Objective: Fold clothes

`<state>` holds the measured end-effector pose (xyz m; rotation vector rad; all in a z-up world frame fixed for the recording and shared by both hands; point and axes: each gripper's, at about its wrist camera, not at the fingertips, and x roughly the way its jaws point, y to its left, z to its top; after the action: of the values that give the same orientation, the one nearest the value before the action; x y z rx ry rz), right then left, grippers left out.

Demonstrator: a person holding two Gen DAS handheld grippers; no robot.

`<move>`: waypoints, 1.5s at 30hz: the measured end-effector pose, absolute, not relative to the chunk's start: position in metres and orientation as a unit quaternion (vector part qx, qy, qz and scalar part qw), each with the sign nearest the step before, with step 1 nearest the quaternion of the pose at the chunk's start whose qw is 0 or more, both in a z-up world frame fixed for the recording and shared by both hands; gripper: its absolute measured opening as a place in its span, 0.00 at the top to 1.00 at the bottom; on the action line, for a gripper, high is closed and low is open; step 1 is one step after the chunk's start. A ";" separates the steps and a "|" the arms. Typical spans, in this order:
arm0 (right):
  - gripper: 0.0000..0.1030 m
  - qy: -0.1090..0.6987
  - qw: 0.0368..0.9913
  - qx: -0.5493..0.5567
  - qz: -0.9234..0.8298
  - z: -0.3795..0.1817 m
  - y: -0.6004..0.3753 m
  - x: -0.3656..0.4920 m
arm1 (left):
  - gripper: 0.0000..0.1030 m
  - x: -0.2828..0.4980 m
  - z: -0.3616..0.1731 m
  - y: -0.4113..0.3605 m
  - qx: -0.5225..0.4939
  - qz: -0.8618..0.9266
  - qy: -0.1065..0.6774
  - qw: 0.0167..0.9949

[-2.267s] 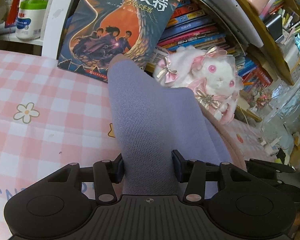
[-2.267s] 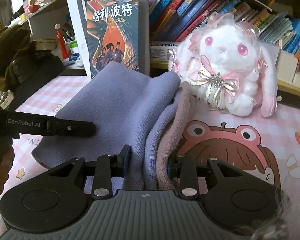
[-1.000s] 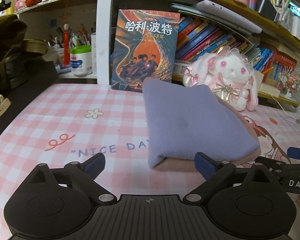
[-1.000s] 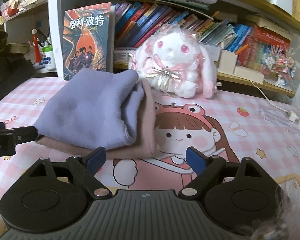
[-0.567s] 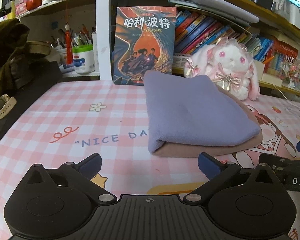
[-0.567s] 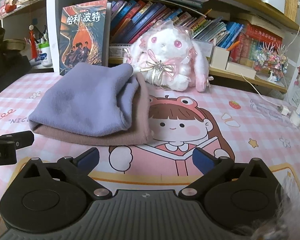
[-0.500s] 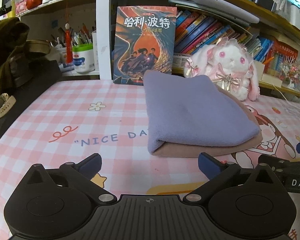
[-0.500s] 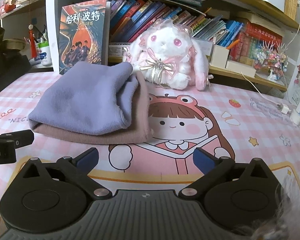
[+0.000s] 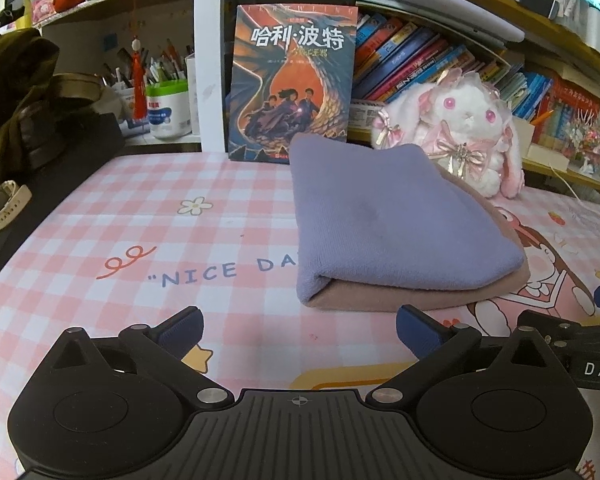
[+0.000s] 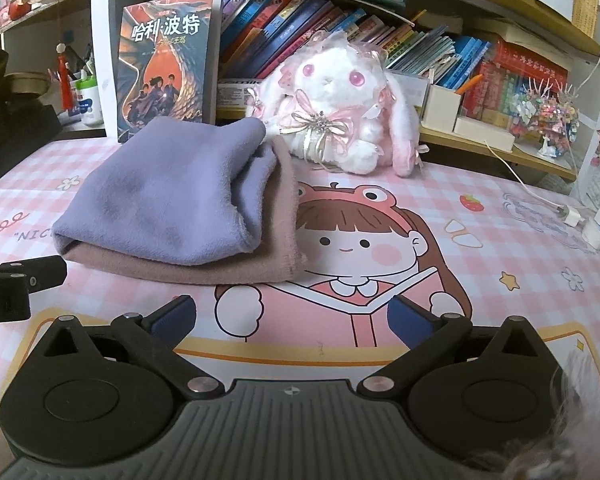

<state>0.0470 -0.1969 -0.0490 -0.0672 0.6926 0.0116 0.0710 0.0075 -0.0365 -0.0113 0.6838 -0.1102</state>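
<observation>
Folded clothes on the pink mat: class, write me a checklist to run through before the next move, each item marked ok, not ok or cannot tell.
1. Purple garment lies folded on top of the pink-brown garment: ok.
2. Left gripper open, nothing between its jaws: ok.
3. Right gripper has just opened wide, empty: ok.
4. Stack clear of the plush rabbit: cannot tell; the far corner looks very close.
5. Edges aligned: not ok; the lower garment sticks out along the front and right.
6. Stack lies fully on the mat: ok.
</observation>
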 end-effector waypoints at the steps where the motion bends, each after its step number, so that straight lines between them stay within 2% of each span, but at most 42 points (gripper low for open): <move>1: 0.00 0.339 0.940 -0.033 0.006 -0.049 -0.197 0.047 | 0.00 0.071 -0.037 0.007 -0.005 -0.054 0.336 0.940; 45: 0.00 0.343 0.939 -0.030 0.006 -0.050 -0.197 0.049 | 0.00 0.074 -0.039 0.009 -0.005 -0.062 0.350 0.935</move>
<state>0.0491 -0.1965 -0.0504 -0.0617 0.7004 0.0121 0.0743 0.0092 -0.0386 -0.0110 0.7147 -0.1270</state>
